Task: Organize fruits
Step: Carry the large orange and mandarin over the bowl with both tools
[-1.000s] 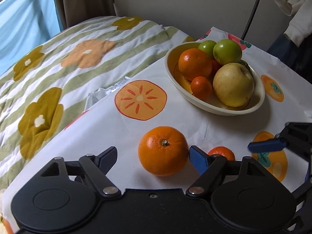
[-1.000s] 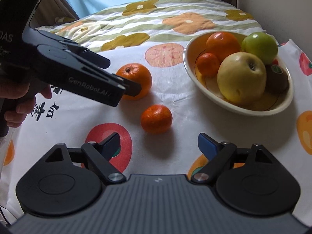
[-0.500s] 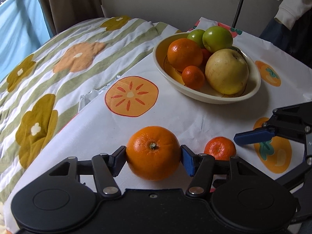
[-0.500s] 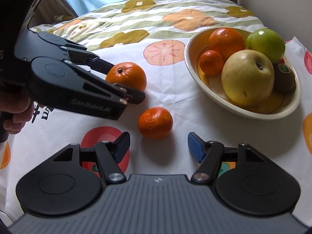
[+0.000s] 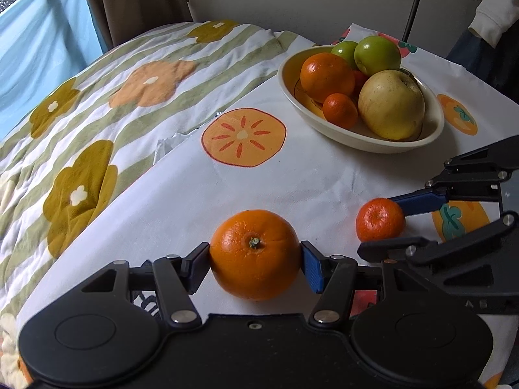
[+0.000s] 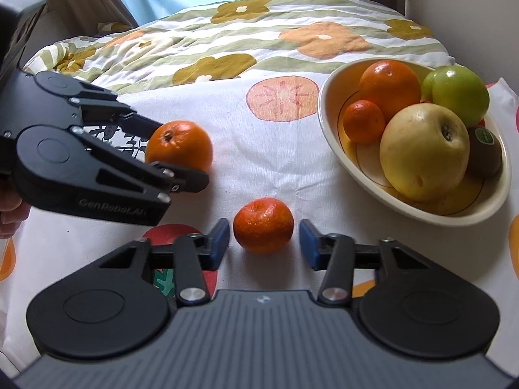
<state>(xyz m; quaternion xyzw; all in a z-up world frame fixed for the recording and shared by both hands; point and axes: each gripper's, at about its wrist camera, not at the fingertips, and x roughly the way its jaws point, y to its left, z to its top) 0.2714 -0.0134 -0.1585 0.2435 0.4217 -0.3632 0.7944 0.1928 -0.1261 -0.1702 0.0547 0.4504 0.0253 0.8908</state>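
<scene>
Orange mandarin (image 6: 263,225) sits between the closing right hand-held gripper (image 6: 264,243) jaws.

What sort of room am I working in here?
Most likely a bedroom at home: a flower-patterned quilt lies just behind the fruit-print cloth, curtains hang by a window, and a bowl of fruit sits on the cloth.
</scene>
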